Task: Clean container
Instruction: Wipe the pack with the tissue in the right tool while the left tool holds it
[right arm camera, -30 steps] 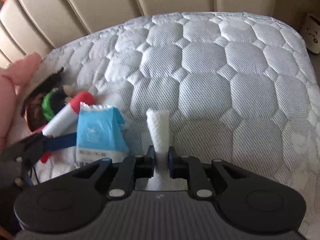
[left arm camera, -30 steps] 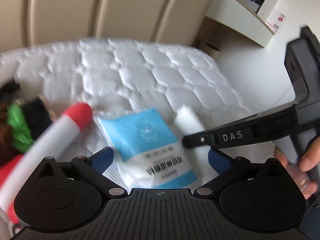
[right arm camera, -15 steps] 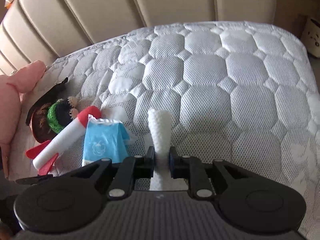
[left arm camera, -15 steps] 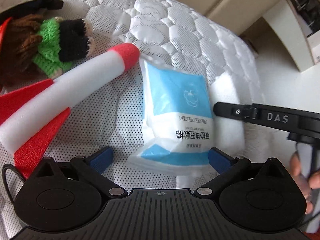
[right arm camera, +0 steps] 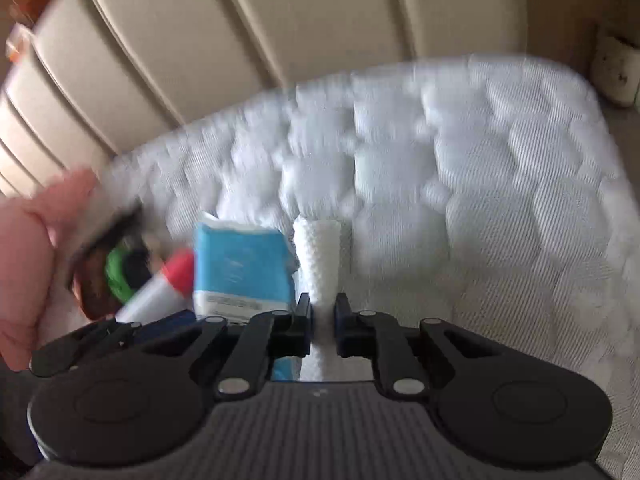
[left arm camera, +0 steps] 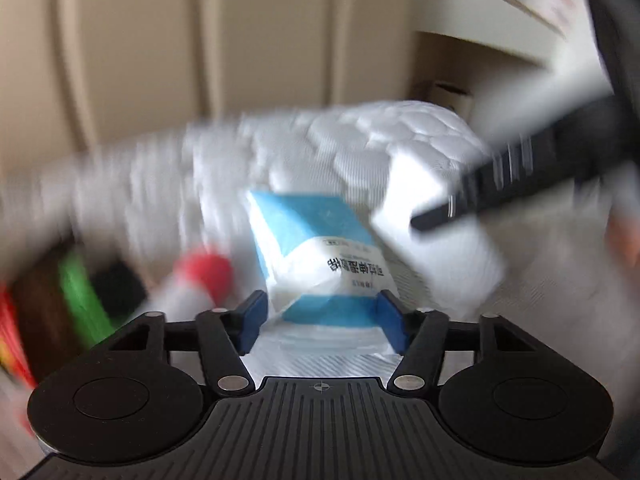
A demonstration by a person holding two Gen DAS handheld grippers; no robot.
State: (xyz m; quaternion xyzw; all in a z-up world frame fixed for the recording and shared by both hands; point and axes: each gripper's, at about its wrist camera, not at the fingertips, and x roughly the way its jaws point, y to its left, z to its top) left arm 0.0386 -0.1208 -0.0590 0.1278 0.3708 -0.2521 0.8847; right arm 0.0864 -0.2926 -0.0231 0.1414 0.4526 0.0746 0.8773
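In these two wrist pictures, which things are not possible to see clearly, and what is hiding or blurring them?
- Left wrist view: motion blur smears the knitted toy and red-tipped foam rocket.
- Left wrist view: the blue-and-white packet reaches between the left gripper jaws; contact unclear, print unreadable.
- Right wrist view: the white cloth disappears into the right gripper, lower end hidden.
- Neither view shows a container.

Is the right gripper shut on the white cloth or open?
Shut. The right gripper has its jaws pinched on the white cloth, which stands up from between them over the mattress.
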